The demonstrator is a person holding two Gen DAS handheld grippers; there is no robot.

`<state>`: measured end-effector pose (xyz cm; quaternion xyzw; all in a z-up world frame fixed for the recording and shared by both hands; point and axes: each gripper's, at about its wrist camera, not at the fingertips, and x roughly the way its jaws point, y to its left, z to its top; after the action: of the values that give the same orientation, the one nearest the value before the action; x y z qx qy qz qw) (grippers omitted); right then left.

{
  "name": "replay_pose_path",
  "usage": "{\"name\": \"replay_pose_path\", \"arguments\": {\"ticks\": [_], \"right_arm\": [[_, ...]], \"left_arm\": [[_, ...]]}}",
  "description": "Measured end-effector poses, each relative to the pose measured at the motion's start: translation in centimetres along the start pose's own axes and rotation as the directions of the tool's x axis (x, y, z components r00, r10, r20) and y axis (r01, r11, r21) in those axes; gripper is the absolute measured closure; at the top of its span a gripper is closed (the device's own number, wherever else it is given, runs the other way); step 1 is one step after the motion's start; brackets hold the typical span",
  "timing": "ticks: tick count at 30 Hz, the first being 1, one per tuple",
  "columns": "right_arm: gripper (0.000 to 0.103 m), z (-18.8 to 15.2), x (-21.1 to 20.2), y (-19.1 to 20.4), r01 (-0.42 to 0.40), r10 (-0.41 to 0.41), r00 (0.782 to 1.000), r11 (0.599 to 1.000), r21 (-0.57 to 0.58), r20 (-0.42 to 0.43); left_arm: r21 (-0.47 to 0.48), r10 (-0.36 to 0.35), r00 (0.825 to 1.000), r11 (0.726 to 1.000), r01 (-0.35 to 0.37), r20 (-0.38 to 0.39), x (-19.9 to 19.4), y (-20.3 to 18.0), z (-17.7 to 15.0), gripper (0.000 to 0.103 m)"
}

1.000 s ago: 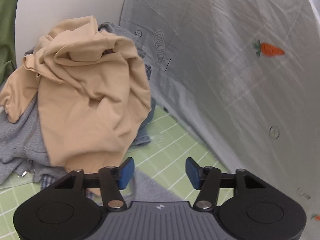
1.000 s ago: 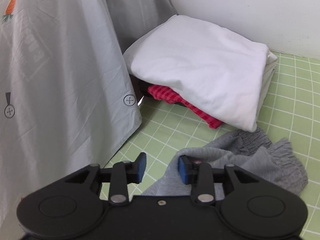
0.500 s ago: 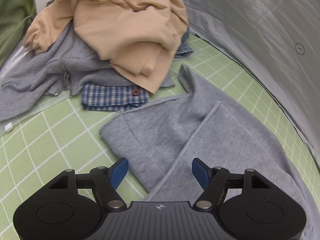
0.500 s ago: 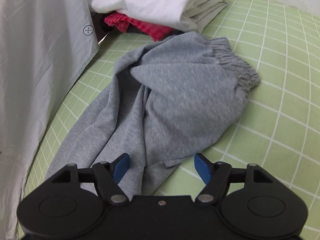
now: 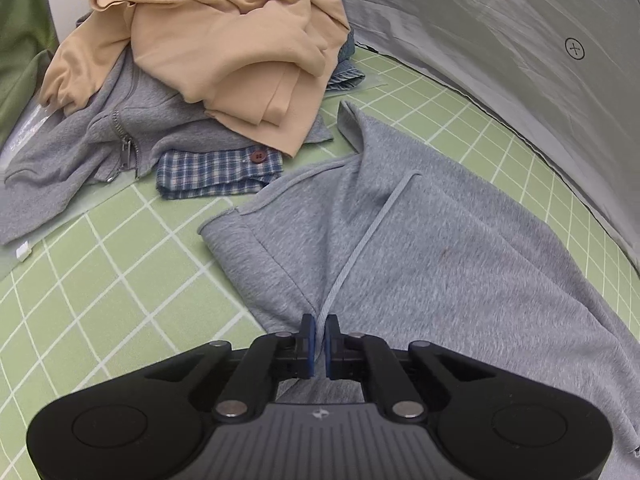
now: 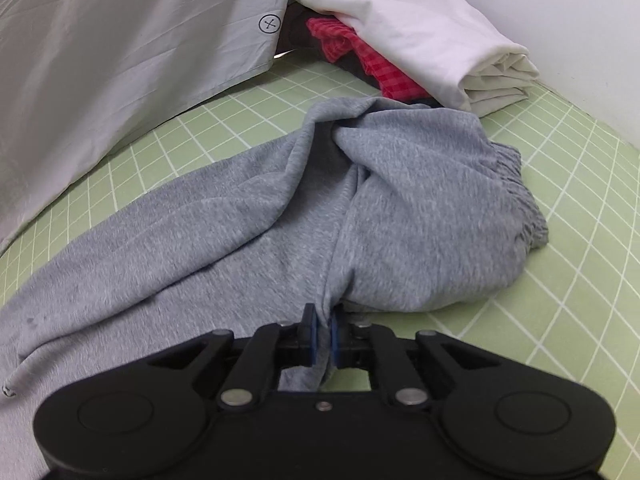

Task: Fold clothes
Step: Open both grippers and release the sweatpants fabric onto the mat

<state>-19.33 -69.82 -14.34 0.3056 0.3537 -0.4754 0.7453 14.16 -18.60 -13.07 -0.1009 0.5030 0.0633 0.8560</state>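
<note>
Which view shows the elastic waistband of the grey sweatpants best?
The right wrist view. The gathered waistband lies unobstructed at the far right end of the grey sweatpants, near the folded white cloth. The left wrist view shows only the leg end with its hem; the waistband is out of frame.

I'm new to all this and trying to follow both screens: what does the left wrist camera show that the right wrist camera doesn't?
Left only: a tan garment heaped on a gray zip hoodie, beside a blue plaid shirt.

Right only: a folded white cloth over a red checked item.

Both: gray sweatpants on a green grid mat, pinched by the left gripper and the right gripper.
</note>
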Motion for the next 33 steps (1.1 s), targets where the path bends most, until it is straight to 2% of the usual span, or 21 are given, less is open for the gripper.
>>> {"name": "replay_pose_path", "arguments": {"ticks": [4, 8, 13, 15, 17, 20, 22, 27, 29, 33], "right_arm": [[0.097, -1.1, -1.2, -3.0, 0.006, -0.006, 1.000, 1.000, 0.030, -0.008], [0.097, -3.0, -2.9, -6.6, 0.010, -0.009, 1.000, 0.999, 0.048, -0.020], [0.096, -4.7, -4.6, -9.2, -0.002, 0.002, 0.999, 1.000, 0.020, -0.036], [0.095, -5.2, -5.0, -9.6, -0.018, 0.018, 0.999, 1.000, -0.011, -0.038], [0.092, -5.4, -5.2, -9.6, -0.031, 0.029, 0.999, 0.999, -0.045, -0.040], [0.081, -5.0, -5.6, -9.2, -0.045, 0.042, 0.998, 0.997, -0.067, -0.046], [0.069, -4.7, -6.2, -8.9, -0.060, 0.057, 0.998, 0.996, -0.068, -0.033], [0.030, -4.0, -7.6, -7.8, -0.063, 0.065, 0.998, 0.996, -0.065, 0.026], [0.026, -3.4, -7.8, -7.5, -0.063, 0.066, 0.996, 0.996, -0.056, 0.057], [0.026, -1.4, -7.2, -7.1, -0.053, 0.051, 0.995, 0.998, 0.020, 0.080]], "left_arm": [[-0.010, -0.011, 1.000, 1.000, 0.010, -0.017, -1.8, 2.4, -2.5, 0.097], [-0.001, -0.005, 1.000, 1.000, 0.005, -0.030, -4.5, 6.0, -6.6, 0.097], [0.007, 0.046, 0.999, 0.999, -0.046, -0.027, -7.5, 9.8, -10.8, 0.098], [0.011, 0.106, 0.994, 0.994, -0.106, -0.038, -7.9, 11.0, -11.5, 0.099], [-0.024, 0.090, 0.995, 0.996, -0.091, -0.042, -8.4, 12.4, -11.5, 0.099], [-0.032, 0.062, 0.998, 0.998, -0.062, -0.012, -9.6, 12.9, -11.1, 0.098], [-0.007, 0.049, 0.999, 0.999, -0.049, 0.014, -10.1, 12.3, -10.6, 0.097], [0.034, -0.009, 0.998, 0.999, 0.007, 0.059, -10.4, 9.9, -8.7, 0.084], [0.066, -0.023, 0.998, 0.998, 0.019, 0.063, -9.9, 8.7, -7.7, 0.084], [0.105, -0.061, 0.997, 0.993, 0.056, 0.046, -8.2, 6.6, -5.9, 0.083]]}}
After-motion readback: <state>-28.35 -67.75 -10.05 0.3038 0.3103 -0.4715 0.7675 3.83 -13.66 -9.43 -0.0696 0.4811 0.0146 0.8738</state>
